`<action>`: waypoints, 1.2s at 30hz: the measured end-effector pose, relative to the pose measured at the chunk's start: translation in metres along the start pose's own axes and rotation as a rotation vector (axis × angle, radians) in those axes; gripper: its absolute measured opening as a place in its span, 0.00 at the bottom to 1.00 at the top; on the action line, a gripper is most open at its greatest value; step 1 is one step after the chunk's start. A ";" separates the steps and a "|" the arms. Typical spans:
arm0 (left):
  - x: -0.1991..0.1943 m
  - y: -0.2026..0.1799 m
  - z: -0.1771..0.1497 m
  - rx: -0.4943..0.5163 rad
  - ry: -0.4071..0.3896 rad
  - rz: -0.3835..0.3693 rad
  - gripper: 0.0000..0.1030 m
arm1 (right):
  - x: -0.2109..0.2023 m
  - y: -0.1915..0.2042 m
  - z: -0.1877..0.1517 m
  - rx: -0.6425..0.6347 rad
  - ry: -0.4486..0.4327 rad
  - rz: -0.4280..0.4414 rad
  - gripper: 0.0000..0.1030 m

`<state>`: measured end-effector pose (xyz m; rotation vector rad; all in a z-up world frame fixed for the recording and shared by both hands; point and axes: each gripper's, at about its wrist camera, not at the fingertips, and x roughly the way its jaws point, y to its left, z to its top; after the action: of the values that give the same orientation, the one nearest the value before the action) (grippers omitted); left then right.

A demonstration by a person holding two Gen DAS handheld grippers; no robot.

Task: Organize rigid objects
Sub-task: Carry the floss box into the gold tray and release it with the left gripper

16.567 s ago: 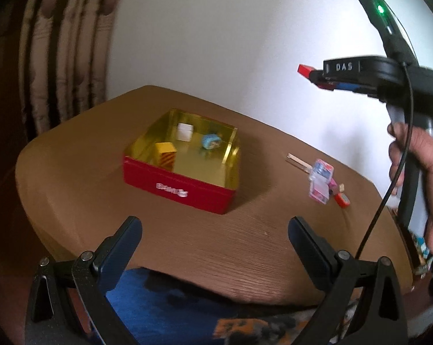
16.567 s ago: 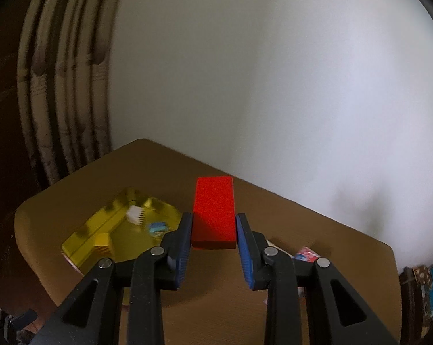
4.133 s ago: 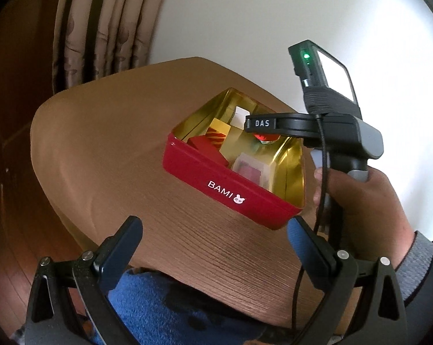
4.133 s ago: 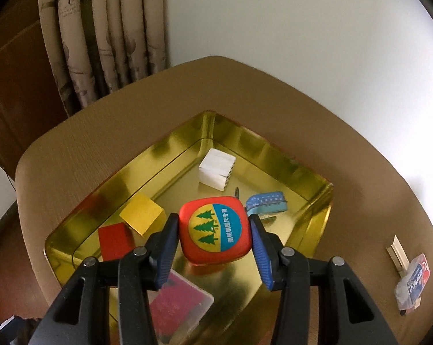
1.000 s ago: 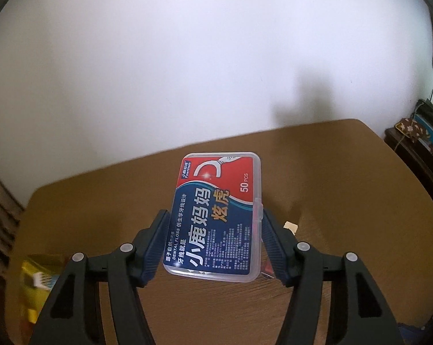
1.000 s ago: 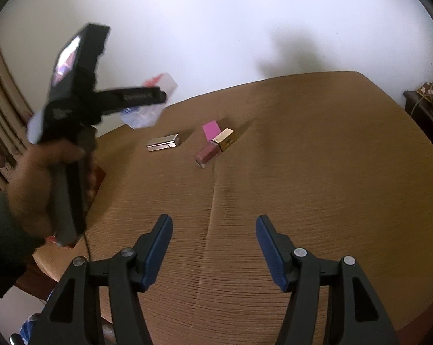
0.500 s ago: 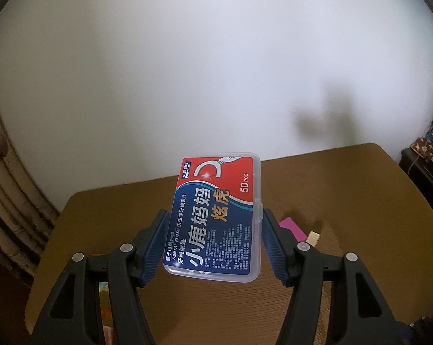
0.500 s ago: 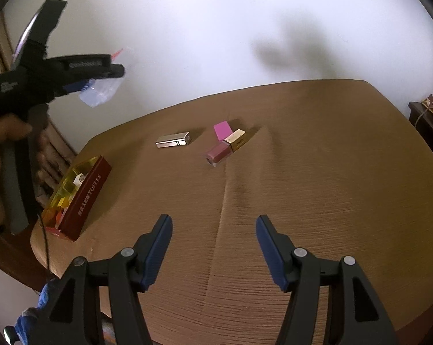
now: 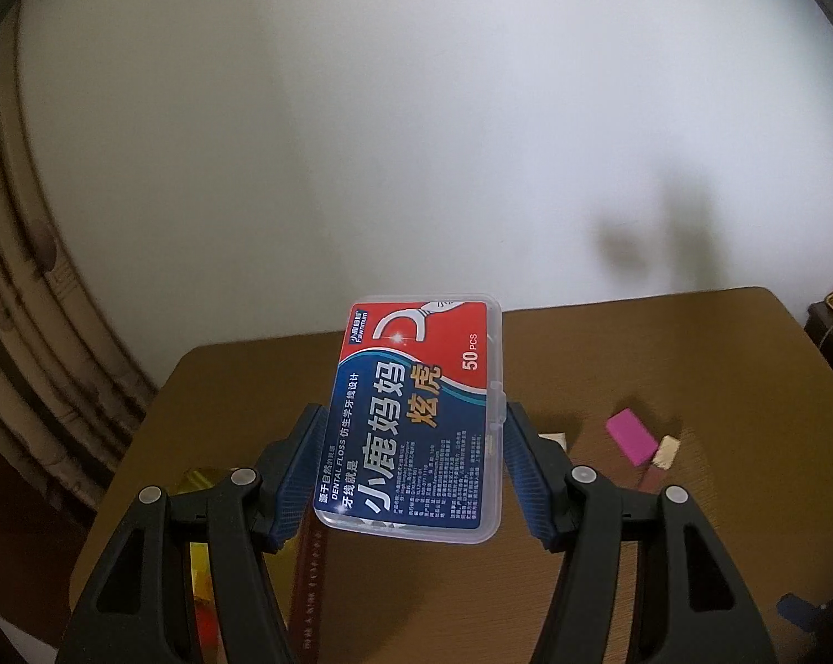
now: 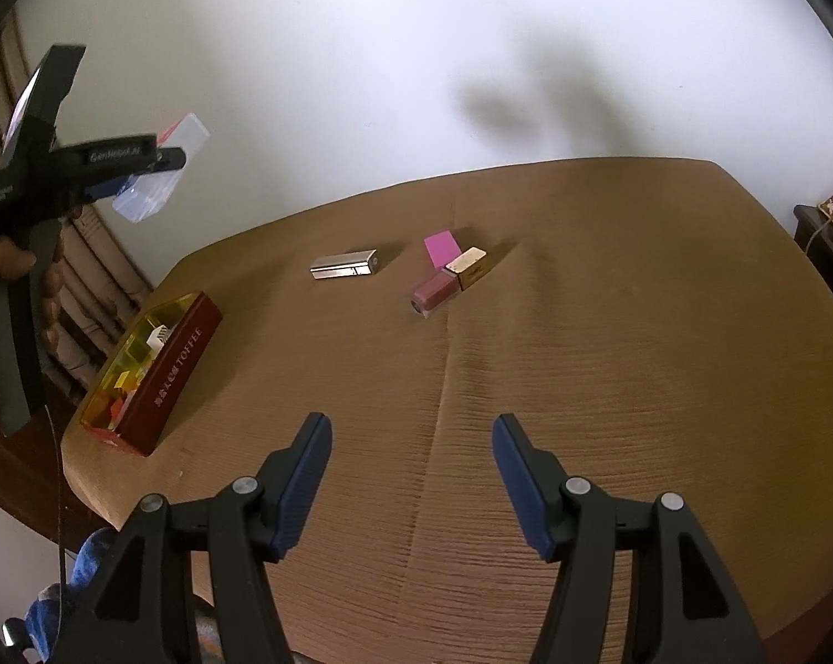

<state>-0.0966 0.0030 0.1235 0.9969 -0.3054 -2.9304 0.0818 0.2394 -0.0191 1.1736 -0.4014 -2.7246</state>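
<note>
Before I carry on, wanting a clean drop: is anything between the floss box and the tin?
Nothing visible: the floss box, held in the left gripper, is in the air, and the tin is open-topped.

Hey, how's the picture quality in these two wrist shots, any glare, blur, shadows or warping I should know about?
Left wrist view: a small glare spot sits on the dental floss box, print still readable; the curtain at the left edge bows from fisheye warping and is smeared. Right wrist view: soft grey shadows fall on the white wall; the left tongs and their box look blurred; the table edge curves.
</note>
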 end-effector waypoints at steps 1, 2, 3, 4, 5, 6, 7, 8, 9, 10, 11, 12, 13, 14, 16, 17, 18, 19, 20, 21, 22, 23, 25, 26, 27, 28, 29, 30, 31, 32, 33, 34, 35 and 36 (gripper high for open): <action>0.000 0.006 -0.002 -0.007 0.006 -0.003 0.57 | 0.000 0.001 0.000 0.000 0.002 0.001 0.60; 0.001 0.014 -0.004 -0.015 0.011 -0.003 0.57 | 0.001 0.001 0.000 -0.001 0.003 0.003 0.60; 0.001 0.022 -0.005 -0.021 0.016 -0.002 0.57 | 0.000 0.001 0.000 -0.002 0.002 0.002 0.60; 0.001 0.030 -0.007 -0.028 0.021 -0.003 0.57 | -0.001 0.001 0.000 -0.002 0.001 0.002 0.60; 0.001 0.041 -0.008 -0.038 0.026 -0.004 0.57 | -0.001 0.001 0.000 -0.001 0.001 0.004 0.60; 0.000 0.051 -0.010 -0.048 0.029 0.001 0.57 | -0.002 0.001 0.000 0.000 0.001 0.005 0.60; 0.000 0.065 -0.011 -0.065 0.036 0.006 0.57 | -0.002 0.000 0.000 0.003 -0.001 0.005 0.60; 0.001 0.079 -0.013 -0.087 0.044 0.000 0.57 | -0.004 0.000 0.001 0.004 -0.003 0.005 0.60; 0.002 0.093 -0.015 -0.109 0.052 -0.002 0.57 | -0.004 0.000 0.001 0.005 -0.005 0.004 0.60; 0.002 0.112 -0.018 -0.130 0.061 0.010 0.57 | -0.005 0.000 0.001 0.006 -0.006 0.004 0.60; 0.001 0.120 -0.020 -0.139 0.067 0.010 0.57 | -0.005 0.000 0.000 0.007 -0.005 0.004 0.60; 0.001 0.131 -0.024 -0.148 0.073 0.009 0.57 | -0.004 0.000 0.000 0.009 -0.003 0.006 0.60; 0.002 0.147 -0.029 -0.158 0.086 0.029 0.57 | -0.003 0.000 0.000 0.010 0.001 0.009 0.60; 0.005 0.157 -0.034 -0.163 0.096 0.040 0.57 | -0.003 0.001 0.000 0.009 0.004 0.010 0.60; 0.009 0.176 -0.047 -0.190 0.128 0.049 0.57 | -0.002 0.003 0.000 0.000 0.003 0.007 0.60; 0.009 0.180 -0.052 -0.203 0.144 0.046 0.57 | -0.001 0.004 0.000 -0.005 0.004 0.008 0.60; 0.013 0.187 -0.059 -0.216 0.158 0.037 0.57 | 0.000 0.005 -0.001 -0.009 0.006 0.006 0.60; 0.015 0.190 -0.066 -0.227 0.172 0.026 0.57 | 0.001 0.006 -0.001 -0.012 0.009 0.006 0.60; 0.017 0.191 -0.072 -0.230 0.183 0.026 0.57 | 0.002 0.006 -0.002 -0.013 0.013 0.006 0.60; 0.018 0.190 -0.076 -0.230 0.195 0.026 0.57 | 0.003 0.006 -0.002 -0.016 0.017 0.005 0.60; 0.022 0.190 -0.081 -0.234 0.207 0.022 0.57 | 0.004 0.007 -0.003 -0.018 0.020 0.002 0.60; 0.025 0.190 -0.087 -0.245 0.220 0.023 0.57 | 0.004 0.007 -0.004 -0.019 0.021 0.000 0.60; 0.032 0.194 -0.094 -0.269 0.240 0.031 0.57 | 0.005 0.006 -0.005 -0.020 0.025 -0.003 0.60; 0.042 0.206 -0.099 -0.279 0.250 0.037 0.57 | 0.005 0.005 -0.005 -0.020 0.026 -0.004 0.60; 0.045 0.209 -0.103 -0.287 0.258 0.046 0.57 | 0.005 0.005 -0.005 -0.019 0.025 -0.005 0.60; 0.051 0.212 -0.107 -0.291 0.269 0.056 0.57 | 0.005 0.005 -0.004 -0.019 0.023 -0.005 0.60; 0.056 0.216 -0.110 -0.289 0.279 0.064 0.57 | 0.005 0.004 -0.004 -0.019 0.023 -0.005 0.60; 0.061 0.217 -0.111 -0.283 0.291 0.077 0.57 | 0.005 0.004 -0.004 -0.019 0.024 -0.006 0.60; 0.064 0.219 -0.113 -0.281 0.300 0.087 0.57 | 0.006 0.004 -0.004 -0.018 0.026 -0.007 0.60; 0.068 0.220 -0.114 -0.285 0.309 0.094 0.57 | 0.007 0.003 -0.004 -0.018 0.029 -0.006 0.60; 0.073 0.221 -0.114 -0.293 0.318 0.097 0.57 | 0.009 0.003 -0.004 -0.019 0.033 -0.006 0.60; 0.078 0.223 -0.116 -0.297 0.327 0.097 0.57 | 0.010 0.002 -0.004 -0.019 0.035 -0.008 0.60; 0.083 0.223 -0.116 -0.293 0.339 0.103 0.57 | 0.010 0.002 -0.004 -0.018 0.037 -0.009 0.60; 0.088 0.224 -0.117 -0.288 0.347 0.114 0.57 | 0.011 0.001 -0.005 -0.017 0.040 -0.009 0.60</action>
<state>-0.1029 -0.2450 0.0238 1.3537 0.0685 -2.5397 0.0776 0.2352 -0.0296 1.2263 -0.3677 -2.7018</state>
